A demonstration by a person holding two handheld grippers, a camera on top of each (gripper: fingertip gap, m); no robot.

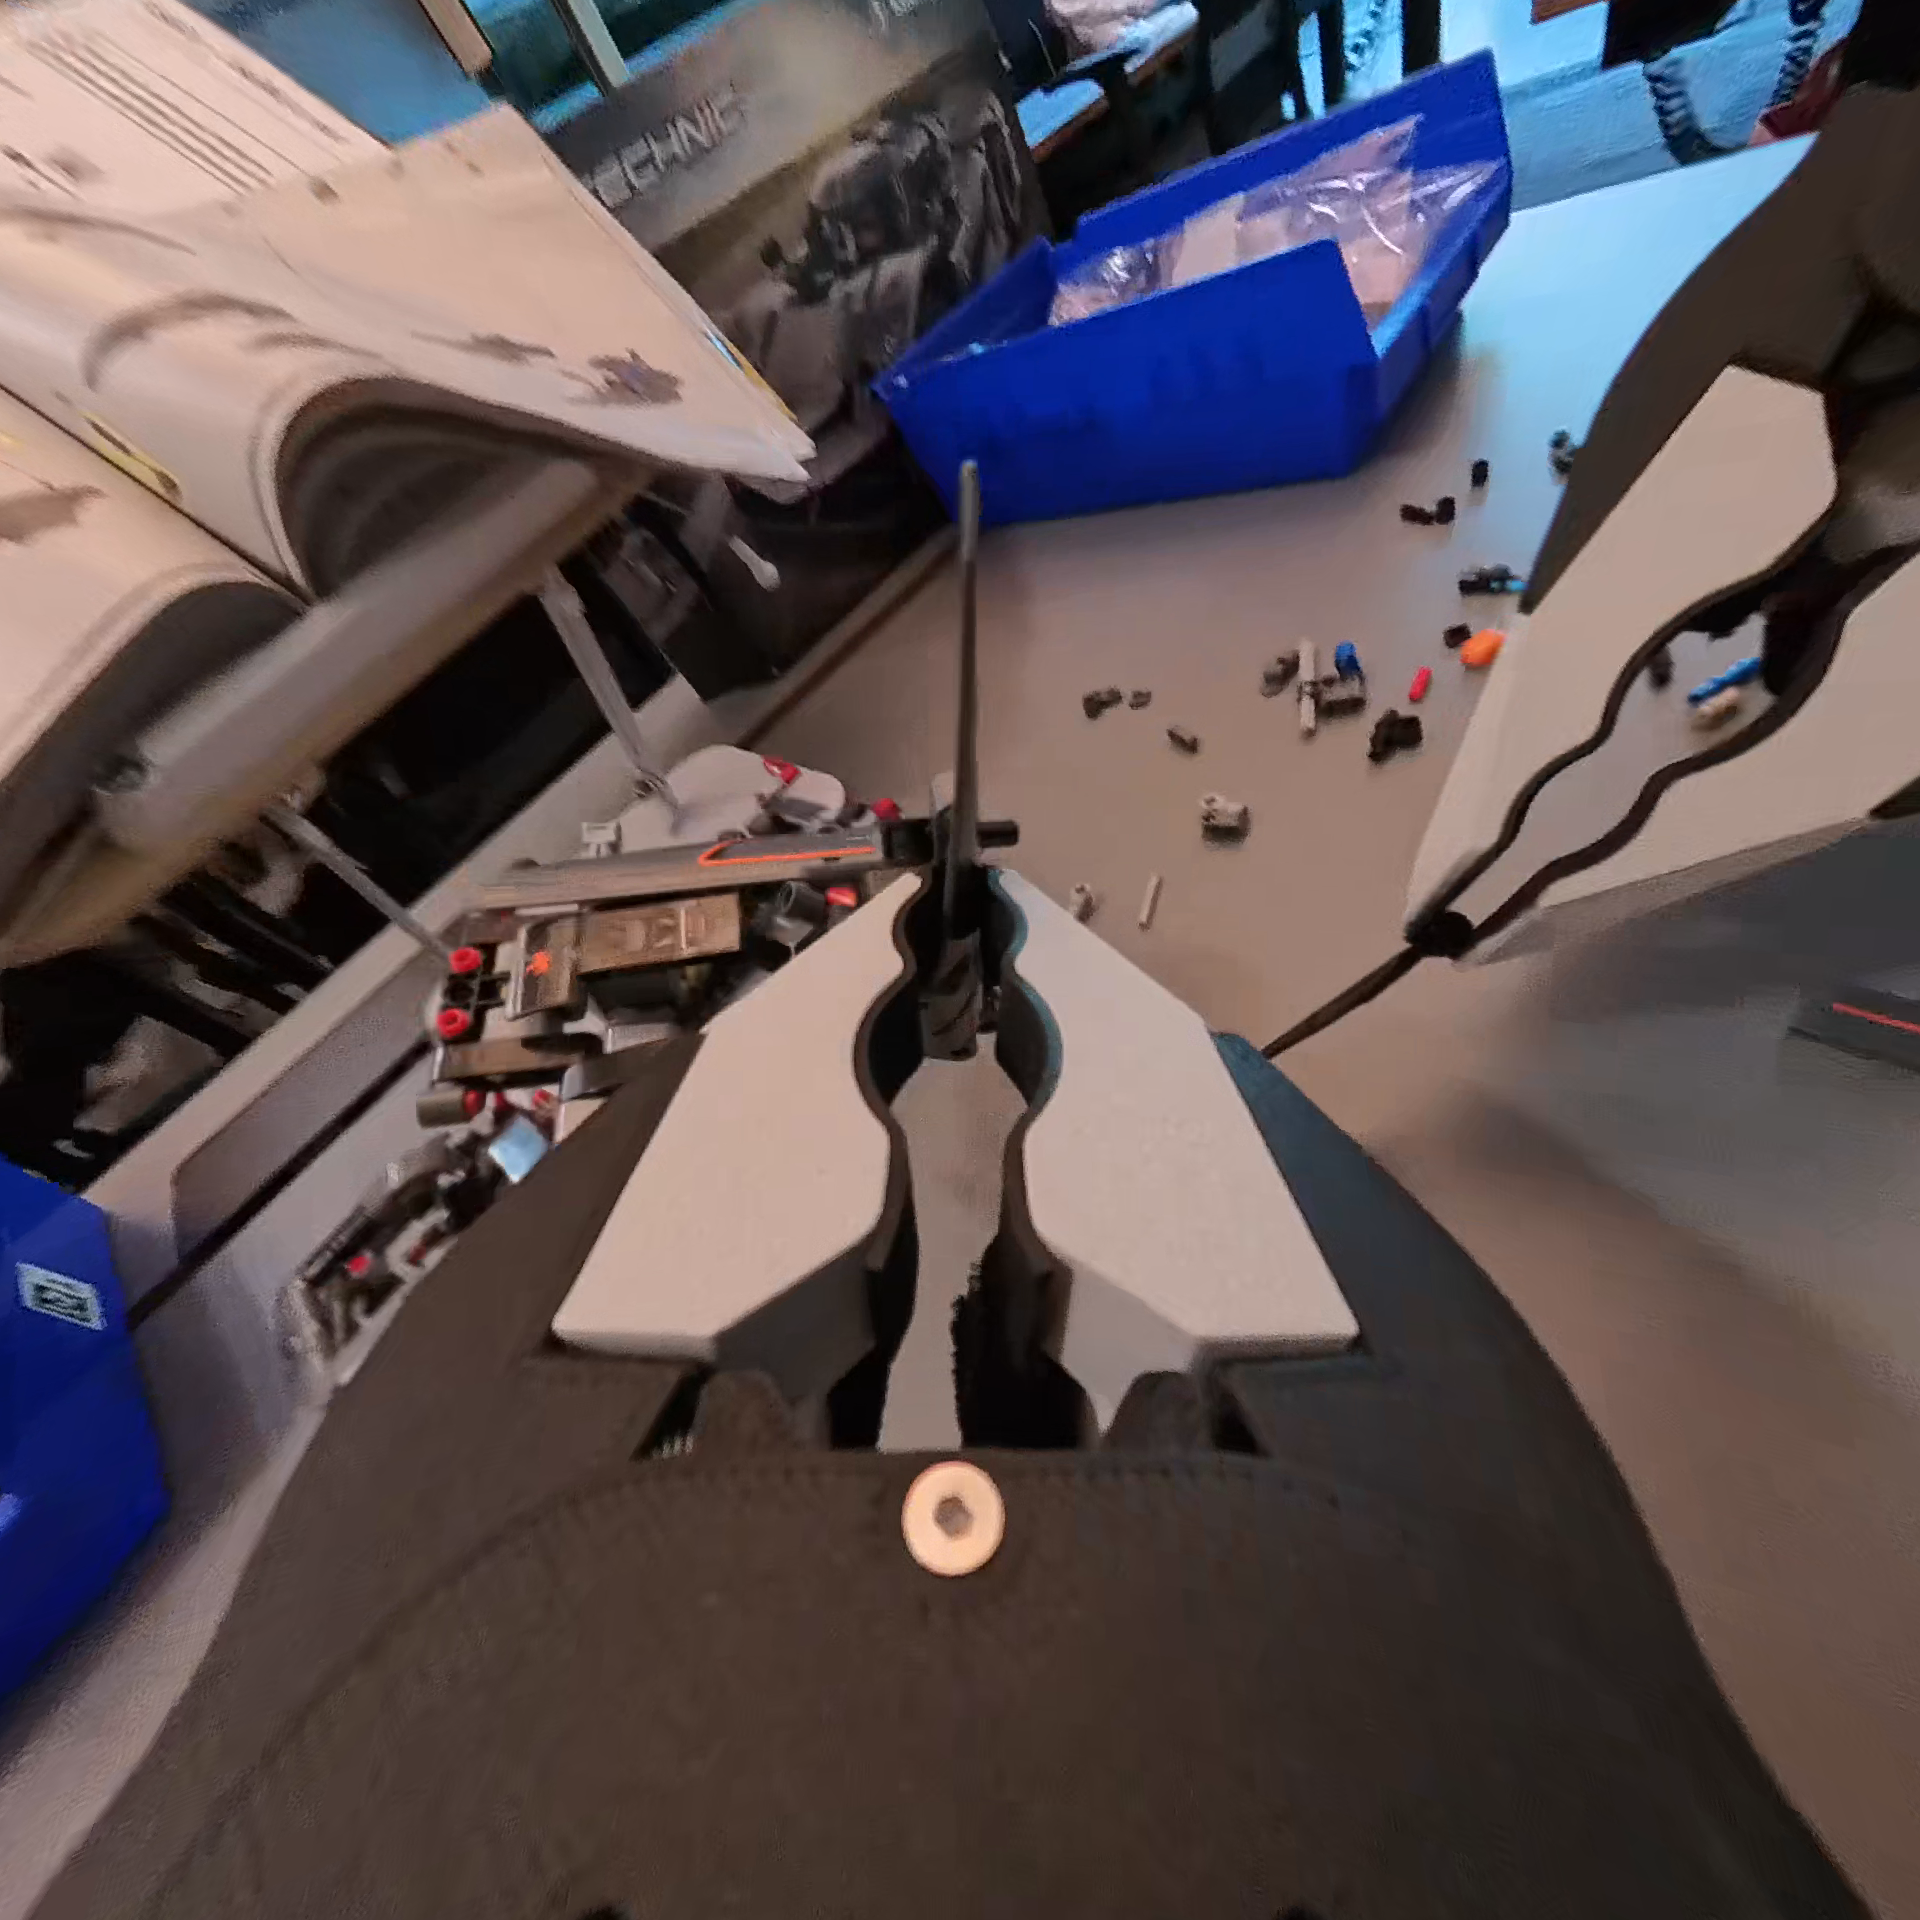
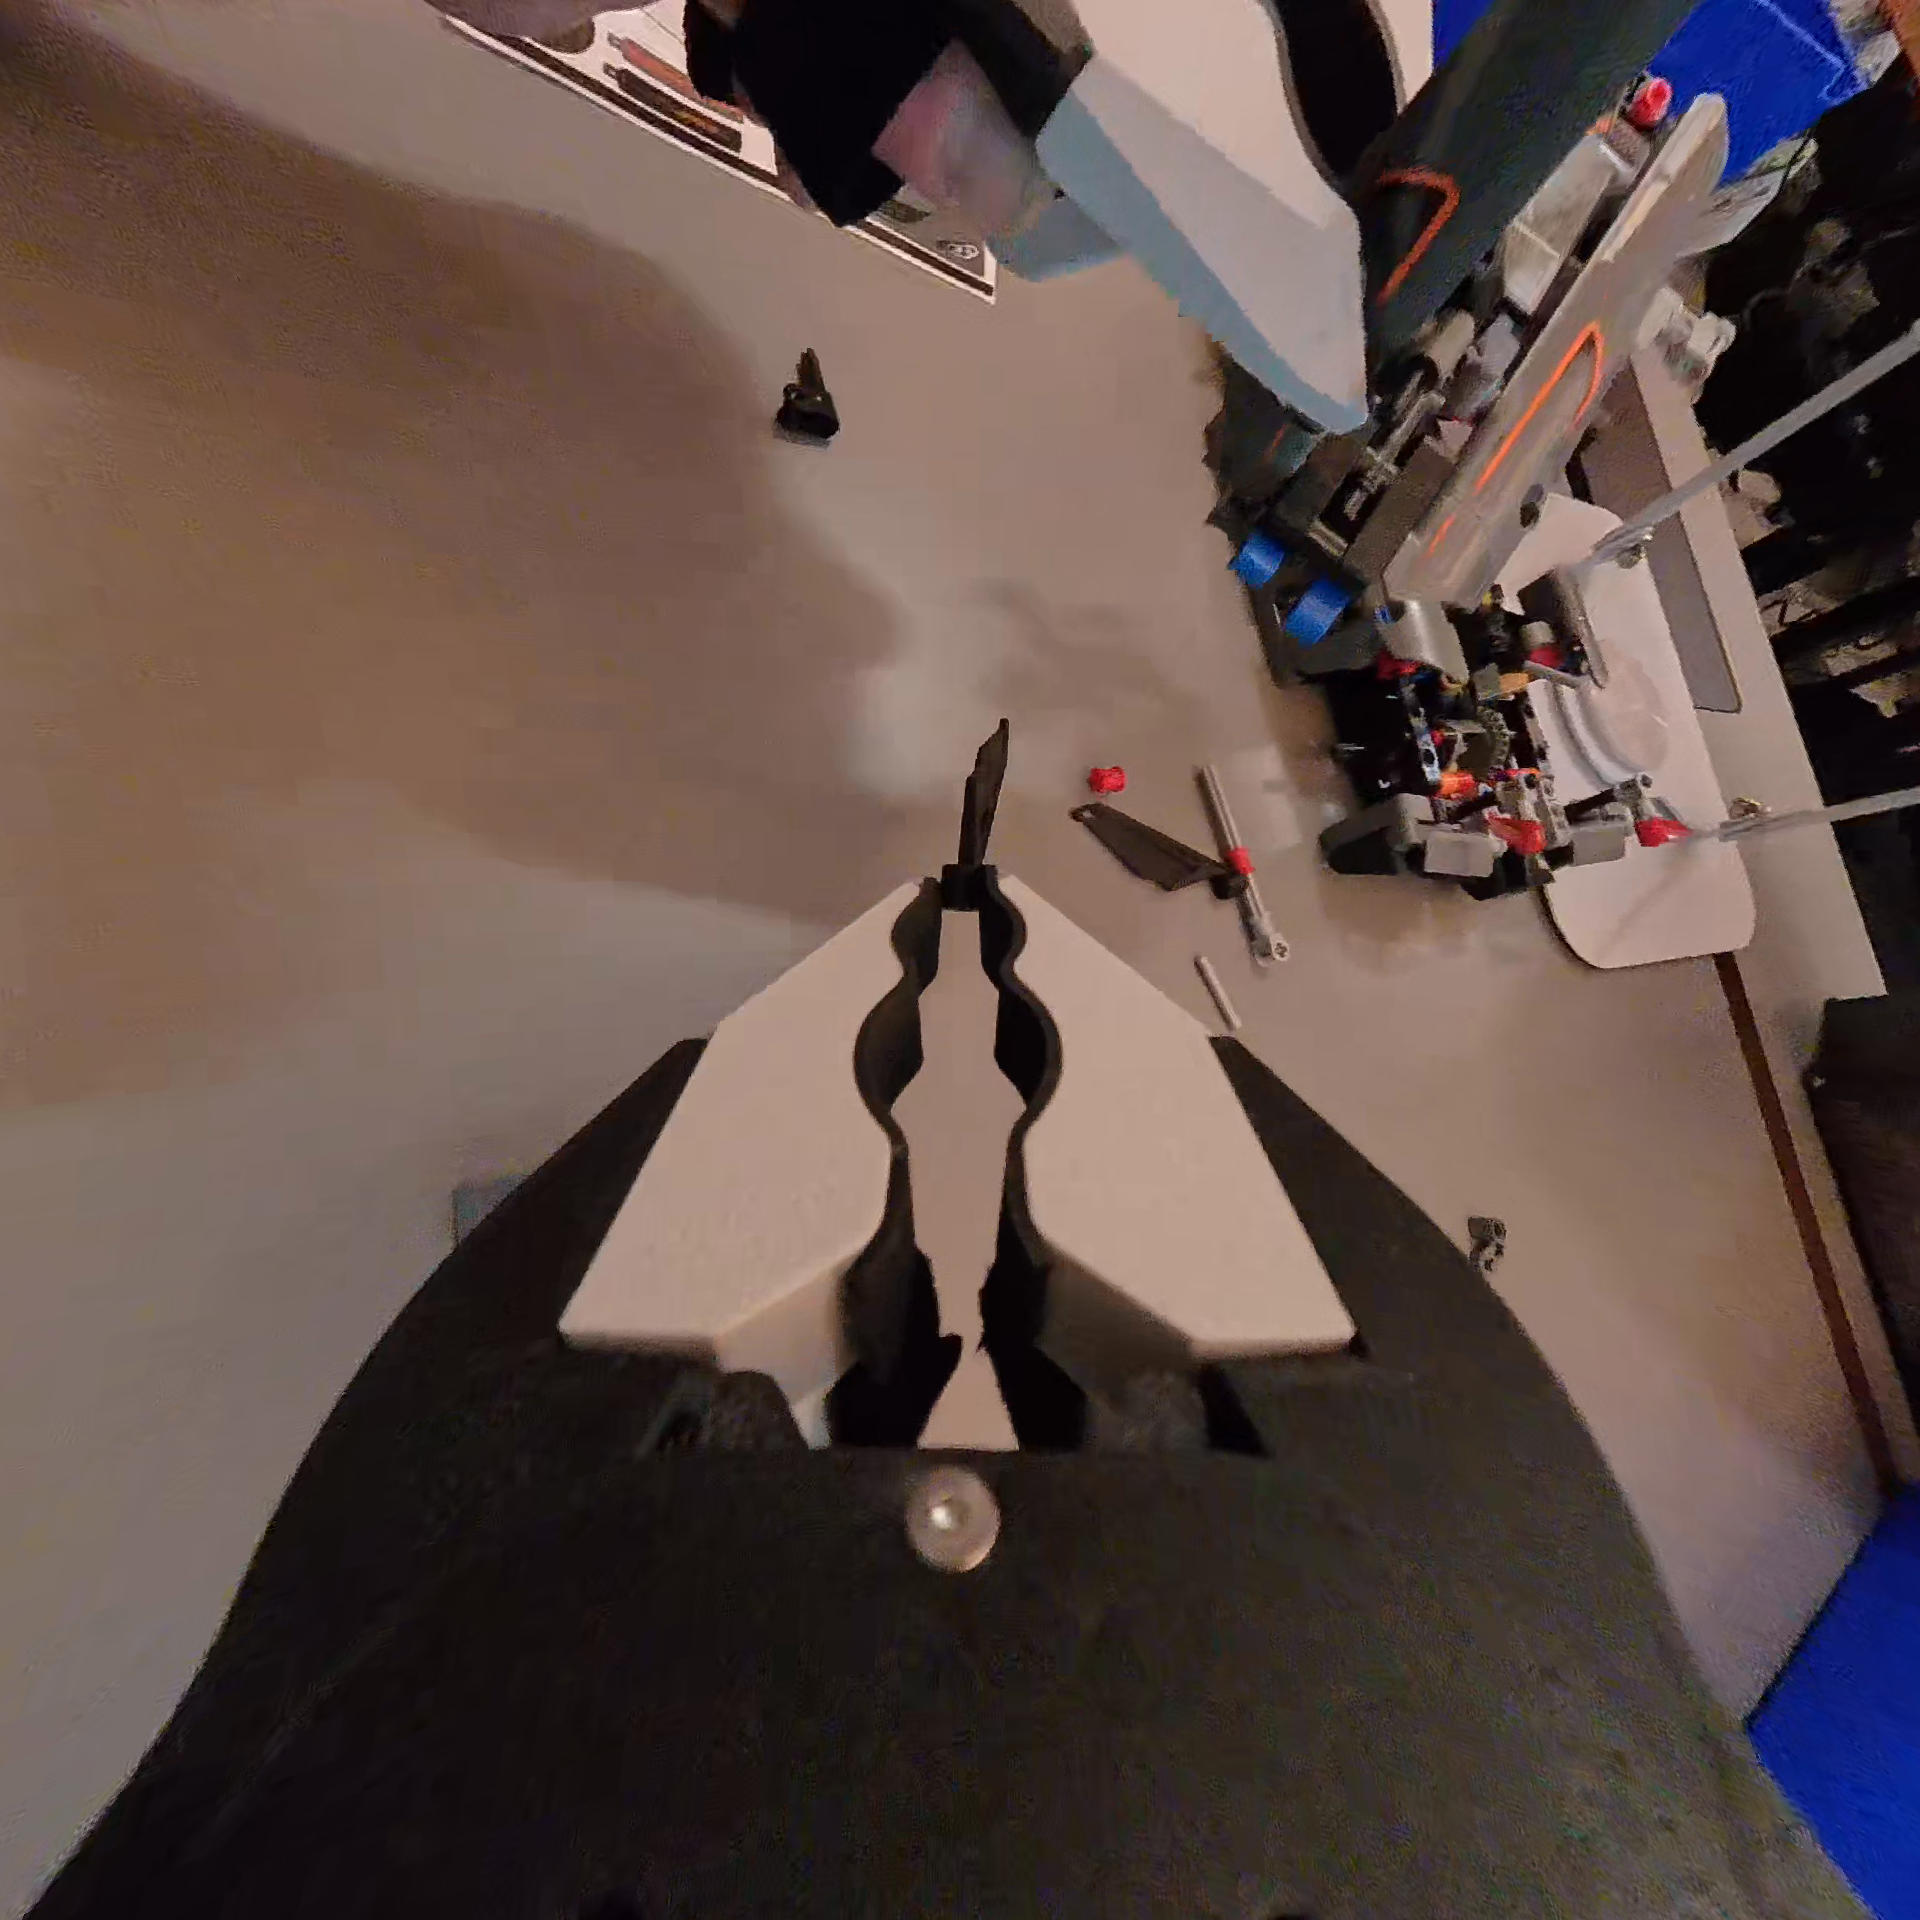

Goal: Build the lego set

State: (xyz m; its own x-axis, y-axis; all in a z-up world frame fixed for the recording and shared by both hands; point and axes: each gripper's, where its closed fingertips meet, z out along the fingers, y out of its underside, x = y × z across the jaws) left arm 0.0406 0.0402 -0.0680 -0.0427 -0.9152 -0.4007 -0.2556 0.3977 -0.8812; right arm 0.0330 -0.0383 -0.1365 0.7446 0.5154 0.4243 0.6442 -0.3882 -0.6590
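Note:
My left gripper [image 1: 961,896] is shut on a thin dark piece [image 1: 966,665], seen edge-on and sticking up past the tips. It is held right beside the partly built grey Lego model [image 1: 623,935], which has orange lines and red pins. My right gripper [image 2: 966,888] is shut on a small black blade-like piece [image 2: 987,790] above the table. The right gripper also shows in the left wrist view [image 1: 1439,930] at the right, with that piece pointing down. In the right wrist view, a finger [image 2: 1226,239] of the left gripper lies against the model [image 2: 1475,436].
Loose small parts [image 1: 1340,686] lie scattered on the grey table. A blue bin [image 1: 1195,364] with bags stands behind, and the open instruction booklet [image 1: 364,312] is at the left. Near the right gripper lie a black panel [image 2: 1143,847], a grey axle [image 2: 1236,862] and a red pin [image 2: 1107,779]. There is about 11 centimetres between the tips of the two grippers.

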